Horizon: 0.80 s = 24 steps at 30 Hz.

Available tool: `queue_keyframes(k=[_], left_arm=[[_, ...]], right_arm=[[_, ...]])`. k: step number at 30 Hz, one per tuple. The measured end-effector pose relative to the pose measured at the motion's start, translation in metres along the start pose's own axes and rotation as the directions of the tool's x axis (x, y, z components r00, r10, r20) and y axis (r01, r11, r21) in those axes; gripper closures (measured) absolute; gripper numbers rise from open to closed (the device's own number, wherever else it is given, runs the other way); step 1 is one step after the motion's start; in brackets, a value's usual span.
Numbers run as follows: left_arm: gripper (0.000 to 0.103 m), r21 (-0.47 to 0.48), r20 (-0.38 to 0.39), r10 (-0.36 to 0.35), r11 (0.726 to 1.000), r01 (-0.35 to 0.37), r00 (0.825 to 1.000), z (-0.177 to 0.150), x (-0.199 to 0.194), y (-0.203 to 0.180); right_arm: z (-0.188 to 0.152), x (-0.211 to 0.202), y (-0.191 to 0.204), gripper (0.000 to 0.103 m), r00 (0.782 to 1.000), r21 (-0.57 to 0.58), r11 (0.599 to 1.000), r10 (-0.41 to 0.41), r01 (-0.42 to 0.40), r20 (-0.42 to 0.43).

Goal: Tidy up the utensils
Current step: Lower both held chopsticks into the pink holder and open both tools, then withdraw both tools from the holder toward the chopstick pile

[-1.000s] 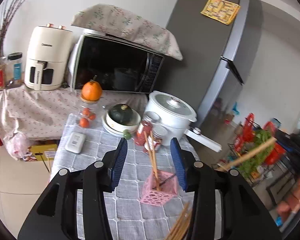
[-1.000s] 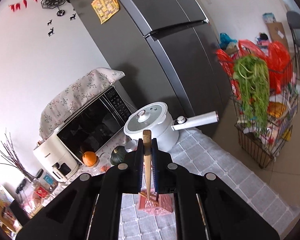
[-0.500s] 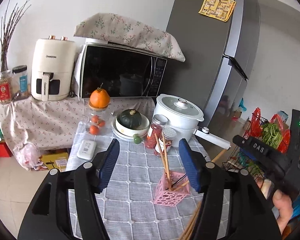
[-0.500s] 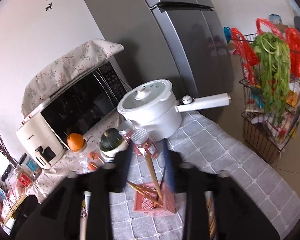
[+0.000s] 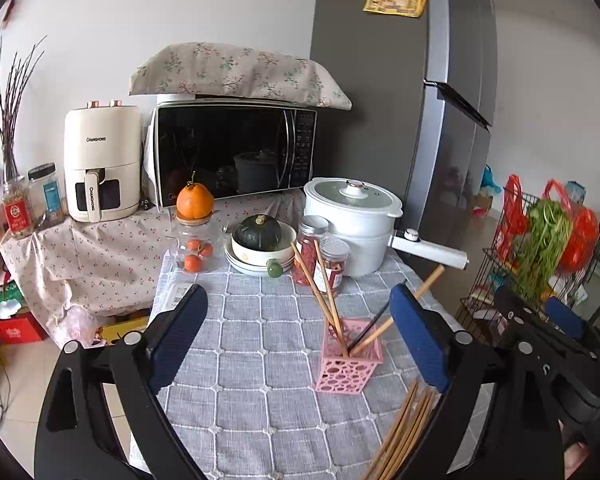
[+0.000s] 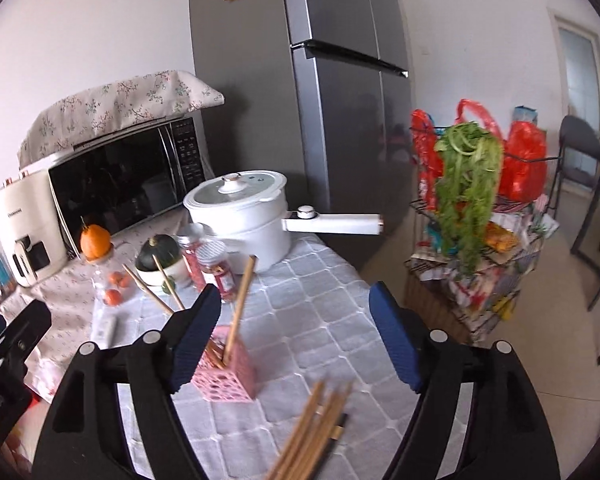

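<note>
A white pot (image 5: 354,222) with a long handle stands by two spice jars (image 5: 323,254); behind them a dark squash (image 5: 259,232) in a bowl, a microwave (image 5: 232,156) — cloth-draped — and, blurred, perhaps greens (image 6: 468,184).

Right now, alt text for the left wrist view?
Left gripper, jaws opening and empty, faces a pink holder with chopsticks standing in it on a grey checked tablecloth. More loose chopsticks lie nearer; white pot and microwave behind.

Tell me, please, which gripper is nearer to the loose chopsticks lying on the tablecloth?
Right, as far as can be judged. The right gripper, jaws opening and empty, hangs just above the loose chopsticks. The left gripper, also opening and empty, has them at its right finger's edge.
</note>
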<state>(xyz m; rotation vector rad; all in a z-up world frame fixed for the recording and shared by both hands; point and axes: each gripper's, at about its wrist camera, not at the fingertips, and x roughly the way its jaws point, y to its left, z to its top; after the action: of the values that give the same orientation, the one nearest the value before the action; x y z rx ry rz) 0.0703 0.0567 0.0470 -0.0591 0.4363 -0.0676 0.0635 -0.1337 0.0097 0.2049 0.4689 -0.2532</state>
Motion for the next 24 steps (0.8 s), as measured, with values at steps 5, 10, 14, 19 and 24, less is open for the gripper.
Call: queue_keyframes(k=[5,10,14,19,24], left_arm=[[0.010,0.028,-0.018,0.007,1.000,-0.007,1.000,-0.016,-0.002,-0.010],[0.007,0.039,-0.029,0.003,0.999,-0.002,1.000,-0.026,-0.007,-0.016],[0.007,0.064,-0.046,-0.012,0.998,0.015,0.999,-0.034,-0.009,-0.023],[0.007,0.098,-0.065,-0.019,0.995,0.025,0.998,-0.044,-0.009,-0.033],[0.007,0.125,-0.079,-0.017,0.992,0.027,0.997,-0.051,-0.006,-0.038]], right_arm=[[-0.012,-0.012,-0.012,0.021,0.999,-0.003,0.999,-0.038,0.038,-0.005],[-0.028,-0.018,-0.027,0.015,0.997,-0.002,0.998,-0.070,0.070,-0.035],[-0.039,-0.020,-0.036,0.009,0.995,-0.001,0.996,-0.090,0.090,-0.052],[-0.048,-0.025,-0.044,0.008,0.993,-0.003,0.996,-0.093,0.093,-0.073],[-0.056,-0.029,-0.056,0.007,0.990,0.020,0.995,-0.098,0.100,-0.097]])
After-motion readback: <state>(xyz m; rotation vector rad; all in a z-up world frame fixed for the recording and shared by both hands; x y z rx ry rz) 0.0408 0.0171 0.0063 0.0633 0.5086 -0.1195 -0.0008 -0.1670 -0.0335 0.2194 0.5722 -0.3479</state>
